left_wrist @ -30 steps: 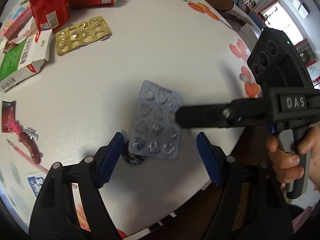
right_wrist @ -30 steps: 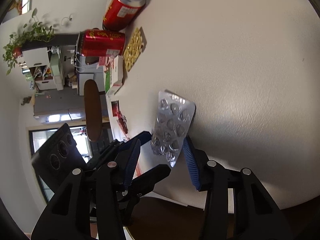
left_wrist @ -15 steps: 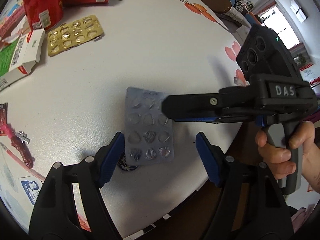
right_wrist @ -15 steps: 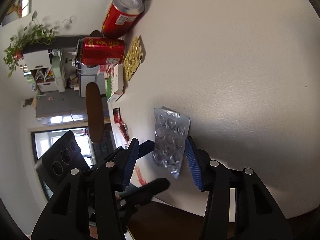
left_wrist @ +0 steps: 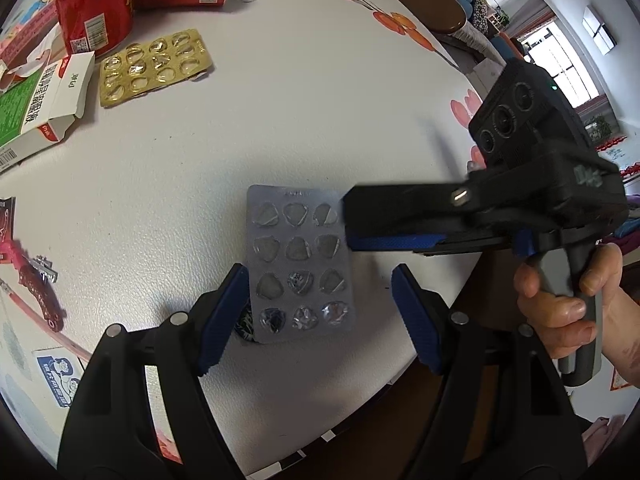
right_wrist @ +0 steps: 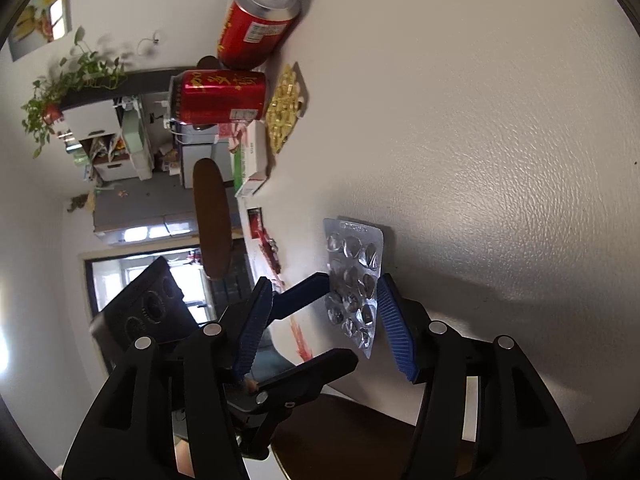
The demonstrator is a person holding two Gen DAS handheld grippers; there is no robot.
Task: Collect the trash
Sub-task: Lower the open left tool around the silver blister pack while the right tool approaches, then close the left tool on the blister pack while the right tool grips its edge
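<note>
The silver blister pack lies flat on the white table, low in the middle of the left wrist view, near the table's edge. Under its lower left corner a small dark round thing shows only partly — I cannot tell what it is.

The left gripper stands with its jaws wide apart on both sides of the pack's lower half, and the pads do not press on it. The right gripper comes in from the right of that view, blurred. Its jaws have just been opening; in the right wrist view the pack is between them, one blue pad right against its edge, but a firm grip is not visible. The hand on the handle is cut by the frame.

At the upper left lie a gold blister pack, a green and white box and two red cans — cut off by the frame edge. At the left edge is a red item, hard to make out.

The table has orange flower prints. Beyond it, at the upper right, is a bright window.
</note>
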